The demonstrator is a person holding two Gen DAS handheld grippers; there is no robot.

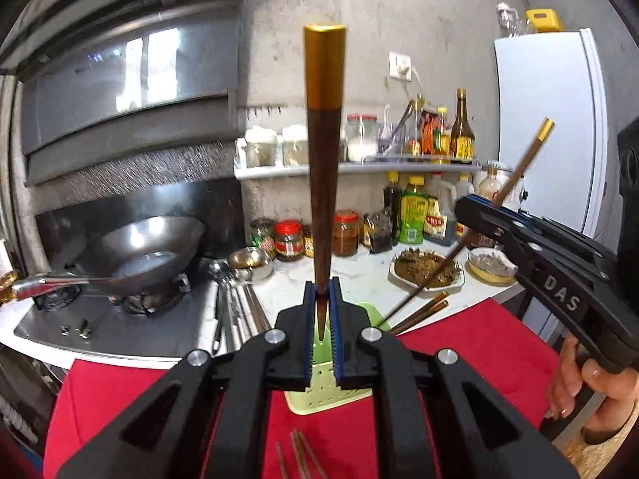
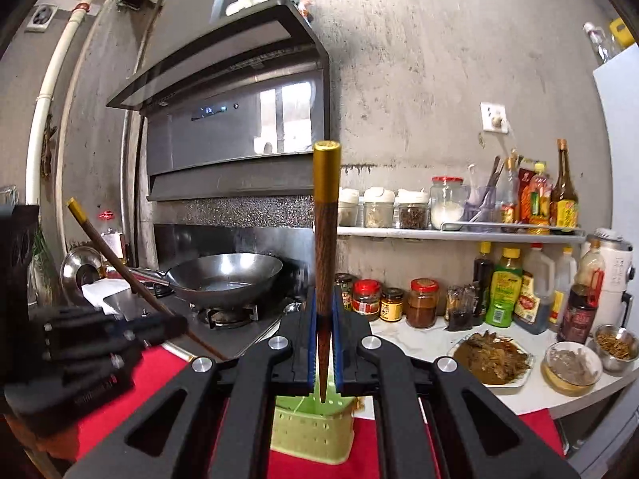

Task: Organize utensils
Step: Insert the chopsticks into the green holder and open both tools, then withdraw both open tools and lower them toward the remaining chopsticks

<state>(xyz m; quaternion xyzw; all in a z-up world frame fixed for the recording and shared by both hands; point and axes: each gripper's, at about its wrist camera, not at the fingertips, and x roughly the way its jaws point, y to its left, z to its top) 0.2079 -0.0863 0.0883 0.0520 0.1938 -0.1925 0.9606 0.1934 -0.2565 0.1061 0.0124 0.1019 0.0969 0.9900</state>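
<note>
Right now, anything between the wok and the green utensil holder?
Yes. In the left wrist view, a bunch of metal utensils lies on the counter between the wok and the green utensil holder.

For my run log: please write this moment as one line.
left gripper: shut on chopstick | right gripper: shut on chopstick | green utensil holder: below both, on red cloth
</note>
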